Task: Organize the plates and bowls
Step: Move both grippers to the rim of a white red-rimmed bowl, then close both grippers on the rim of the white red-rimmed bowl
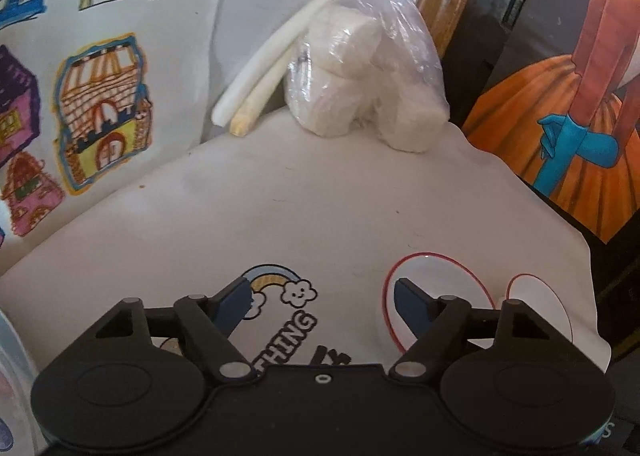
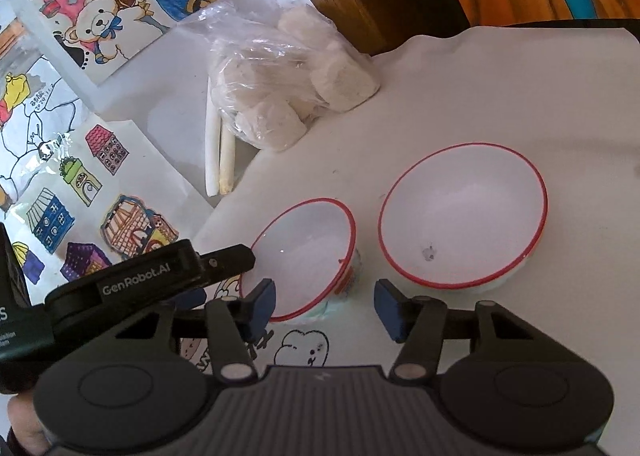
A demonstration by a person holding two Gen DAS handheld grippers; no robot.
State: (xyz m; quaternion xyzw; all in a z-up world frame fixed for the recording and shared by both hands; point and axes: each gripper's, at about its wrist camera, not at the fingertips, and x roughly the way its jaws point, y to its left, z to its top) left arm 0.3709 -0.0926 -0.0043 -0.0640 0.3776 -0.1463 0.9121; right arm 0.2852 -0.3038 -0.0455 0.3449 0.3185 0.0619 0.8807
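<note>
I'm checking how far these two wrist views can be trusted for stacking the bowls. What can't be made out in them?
- Small bowl: its near rim is hidden behind the right gripper; the left wrist view shows only part.
- Large bowl: its base is hidden by its own rim.
- Any plates: none in view.
- Plastic bag: contents are blurred white lumps.
- Table print: lettering is cut off by the left gripper.

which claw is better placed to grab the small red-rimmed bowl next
Right, probably. The right claw is open with the small bowl just ahead, its near rim between the fingers. The left claw is open over bare tablecloth, the bowl off beside one finger.
</note>
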